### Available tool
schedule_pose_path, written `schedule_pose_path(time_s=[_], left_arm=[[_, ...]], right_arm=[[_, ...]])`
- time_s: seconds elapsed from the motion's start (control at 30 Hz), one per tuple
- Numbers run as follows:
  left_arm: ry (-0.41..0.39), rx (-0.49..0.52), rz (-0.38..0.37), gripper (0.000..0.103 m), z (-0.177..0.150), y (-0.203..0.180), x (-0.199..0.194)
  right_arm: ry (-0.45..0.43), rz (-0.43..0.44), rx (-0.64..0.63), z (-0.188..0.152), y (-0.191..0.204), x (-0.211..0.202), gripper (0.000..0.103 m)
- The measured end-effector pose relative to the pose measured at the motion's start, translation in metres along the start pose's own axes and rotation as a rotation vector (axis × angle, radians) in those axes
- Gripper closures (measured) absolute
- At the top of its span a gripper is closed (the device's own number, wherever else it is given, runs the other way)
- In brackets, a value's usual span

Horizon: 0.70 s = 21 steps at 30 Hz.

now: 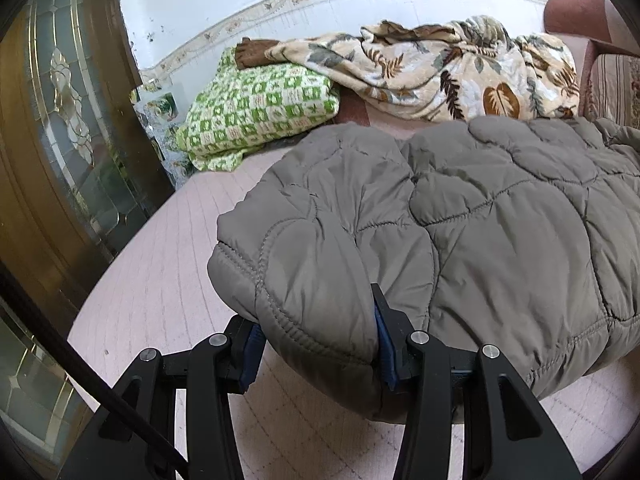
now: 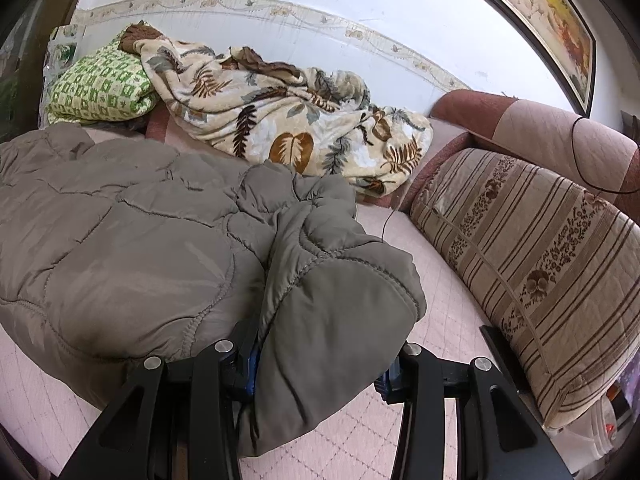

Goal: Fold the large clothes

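Observation:
A grey-brown quilted puffer jacket lies on a pink quilted sofa seat. My left gripper has its two fingers on either side of a thick bunched edge of the jacket at its left end and grips it. In the right wrist view the same jacket spreads to the left. My right gripper is closed around a bulky fold of it, which fills the gap between the fingers and hangs over them.
A leaf-print blanket and a green checked folded blanket lie at the back of the seat. A striped cushion stands at the right. A wood and glass door is at the left.

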<state>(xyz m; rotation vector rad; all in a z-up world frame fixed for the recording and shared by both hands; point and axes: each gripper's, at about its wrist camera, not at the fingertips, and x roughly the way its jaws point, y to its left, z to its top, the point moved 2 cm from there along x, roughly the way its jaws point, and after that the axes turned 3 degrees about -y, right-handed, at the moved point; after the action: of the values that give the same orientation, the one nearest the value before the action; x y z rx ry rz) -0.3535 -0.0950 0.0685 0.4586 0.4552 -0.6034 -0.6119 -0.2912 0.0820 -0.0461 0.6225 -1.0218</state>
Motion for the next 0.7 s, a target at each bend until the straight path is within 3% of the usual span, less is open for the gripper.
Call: schedule_pose_path(time_s=[0.1, 0.3, 0.7], left_arm=[[0.021, -0.001, -0.010, 0.056, -0.010, -0.003, 0.009], [-0.026, -0.030, -0.018, 0.048, -0.024, -0.005, 0.015], [-0.074, -0.138, -0.003, 0.021, -0.041, 0.005, 0.025]], right_arm=[[0.038, 0.016, 0.009, -0.009, 0.000, 0.011, 0.057], [0.123, 0.062, 0.048, -0.028, -0.002, 0.034, 0.055], [0.150, 0.093, 0.093, -0.044, -0.003, 0.043, 0.049]])
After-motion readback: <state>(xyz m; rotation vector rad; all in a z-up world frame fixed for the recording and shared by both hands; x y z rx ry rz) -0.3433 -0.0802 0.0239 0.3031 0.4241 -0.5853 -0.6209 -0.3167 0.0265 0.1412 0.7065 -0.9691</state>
